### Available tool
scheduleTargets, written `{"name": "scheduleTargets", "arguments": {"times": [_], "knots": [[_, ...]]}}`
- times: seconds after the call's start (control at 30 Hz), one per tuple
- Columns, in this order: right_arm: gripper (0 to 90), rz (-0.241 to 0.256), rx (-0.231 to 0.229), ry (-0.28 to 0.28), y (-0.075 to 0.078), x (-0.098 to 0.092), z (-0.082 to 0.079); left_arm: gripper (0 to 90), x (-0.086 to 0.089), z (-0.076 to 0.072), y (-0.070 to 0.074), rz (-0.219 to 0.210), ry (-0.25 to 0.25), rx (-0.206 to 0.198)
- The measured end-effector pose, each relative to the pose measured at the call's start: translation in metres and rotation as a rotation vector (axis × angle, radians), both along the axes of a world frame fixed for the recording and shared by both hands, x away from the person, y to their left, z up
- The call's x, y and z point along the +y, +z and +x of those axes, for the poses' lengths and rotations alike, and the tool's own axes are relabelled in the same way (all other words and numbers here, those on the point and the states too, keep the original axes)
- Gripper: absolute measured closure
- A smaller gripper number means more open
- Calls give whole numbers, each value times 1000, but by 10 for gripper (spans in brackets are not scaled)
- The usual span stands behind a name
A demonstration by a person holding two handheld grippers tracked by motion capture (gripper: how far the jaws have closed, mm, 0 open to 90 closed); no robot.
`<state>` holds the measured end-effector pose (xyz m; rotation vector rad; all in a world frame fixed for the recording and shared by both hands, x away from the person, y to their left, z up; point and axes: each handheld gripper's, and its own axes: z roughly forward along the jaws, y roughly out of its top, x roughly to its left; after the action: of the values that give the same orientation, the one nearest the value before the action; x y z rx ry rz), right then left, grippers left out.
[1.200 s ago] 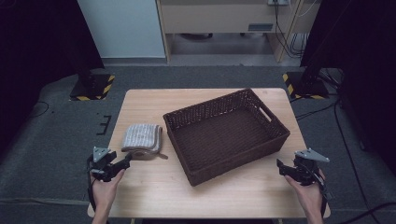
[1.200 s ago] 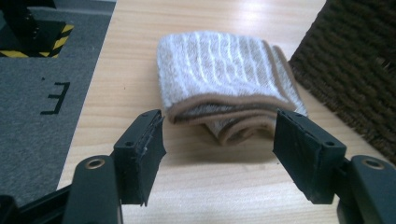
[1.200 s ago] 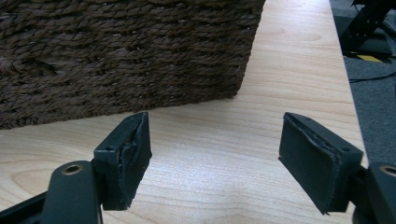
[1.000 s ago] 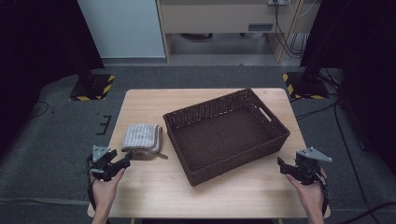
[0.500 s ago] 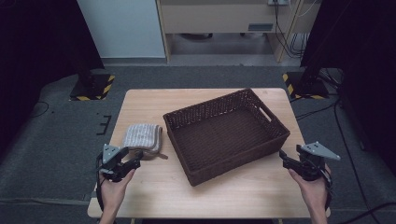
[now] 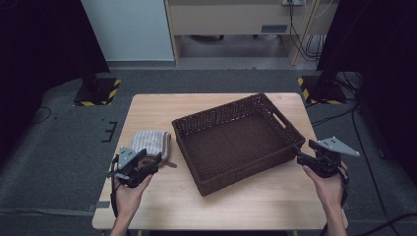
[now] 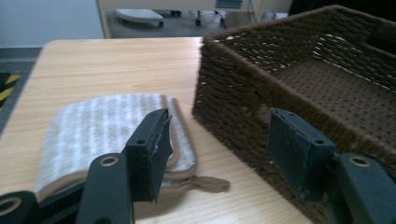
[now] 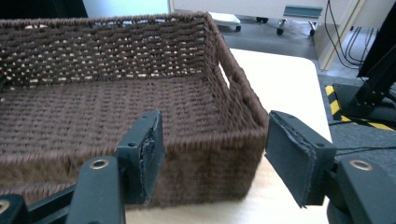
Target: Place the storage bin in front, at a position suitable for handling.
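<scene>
Left gripper [image 6: 156, 160]: black two-jaw tool in the person's left hand, at the near left of the tabletop; jaws spread wide, holding nothing; its tips sit just short of the cloth's near edge.
Right gripper [image 6: 296, 150]: matching black tool in the right hand, at the near right; jaws likewise released and empty, aimed at the basket's right wall.
Folded cloth [image 7: 102, 128]: grey-and-white striped textile with a tan border and a small tan hanging loop; lies flat on the tabletop just beside the basket's left wall, near it but apart.
Basket [image 6: 190, 125]: dark brown woven rectangular tray with cut-out handles at its ends; stands at mid-tabletop, turned at an angle, nothing inside.
Tabletop [image 6: 196, 105]: light wooden rectangular surface.
Step in hand: judged an approach, the left gripper lining up on the cloth for a grasp.
Next move: likely calls for easing forward, straddling the cloth's near edge, and closing; the basket looks the probable destination.
Far ground: grey floor, yellow-and-black striped stand feet [image 6: 109, 95], beige cabinet.
Writing: none legible.
</scene>
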<state>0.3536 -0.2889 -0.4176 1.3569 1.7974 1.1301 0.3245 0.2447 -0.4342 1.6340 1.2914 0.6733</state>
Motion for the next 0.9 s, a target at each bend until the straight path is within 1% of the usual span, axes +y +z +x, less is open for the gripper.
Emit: {"name": "scheduleTargets", "arguments": {"times": [0.03, 0.07, 0.1, 0.13, 0.17, 0.2, 0.23, 0.27, 0.3, 0.33, 0.37, 0.4, 0.43, 0.5, 0.53, 0.6, 0.63, 0.67, 0.7, 0.73, 0.8, 0.83, 0.9], "knots": [[368, 1, 1, 3, 0, 1, 4, 383, -6, 2, 1, 7, -15, 1], [367, -6, 3, 6, 0, 2, 8, 381, -6, 2, 1, 7, -15, 1], [367, -11, 5, 6, 1, 3, 12, 381, -13, 5, 3, 0, -26, -2], [367, -23, 5, 7, 1, 3, 16, 381, -13, 5, 3, 0, -26, -2], [368, -31, 5, 5, 1, 3, 20, 380, -20, 6, 6, -3, -38, -12], [367, -28, 2, 0, 1, 3, 24, 380, -20, 6, 6, -3, -38, -12], [368, -30, 0, -6, 0, 3, 28, 380, -23, 7, 7, -5, -45, -15], [368, -30, 1, -12, -2, 2, 31, 380, -31, 8, 7, -11, -61, -22], [368, -36, 6, -18, -4, 1, 35, 380, -31, 8, 7, -11, -61, -22], [370, -40, 13, -24, -7, 0, 38, 380, -35, 8, 7, -14, -66, -24], [370, -40, 15, -29, -9, -1, 41, 379, -42, 10, 7, -12, -79, -18], [375, -36, 24, -31, -11, -2, 43, 378, -45, 10, 6, -11, -85, -16], [375, -36, 24, -31, -11, -2, 43, 377, -45, 10, 6, -11, -85, -16], [385, -35, 39, -50, -17, -7, 51, 375, -52, 12, 5, -21, -102, -6], [392, -31, 42, -56, -18, -9, 53, 373, -52, 12, 5, -21, -102, -6], [402, -28, 43, -59, -19, -10, 54, 373, -56, 12, 4, -24, -114, 1], [431, -18, 46, -63, -22, -11, 57, 373, -58, 12, 3, -20, -118, 3], [439, -18, 50, -61, -24, -10, 58, 373, -62, 12, 1, -14, -125, 13], [443, -28, 52, -60, -25, -10, 60, 373, -64, 12, 0, -11, -128, 18], [443, -28, 52, -60, -25, -10, 60, 373, -64, 12, 0, -11, -128, 18], [459, -51, 65, -57, -29, -8, 65, 375, -67, 13, -1, -3, -135, 29], [459, -51, 65, -57, -29, -8, 65, 375, -69, 13, -2, -6, -137, 31], [479, -44, 78, -63, -32, -7, 69, 378, -72, 13, -3, -3, -144, 38]]}}
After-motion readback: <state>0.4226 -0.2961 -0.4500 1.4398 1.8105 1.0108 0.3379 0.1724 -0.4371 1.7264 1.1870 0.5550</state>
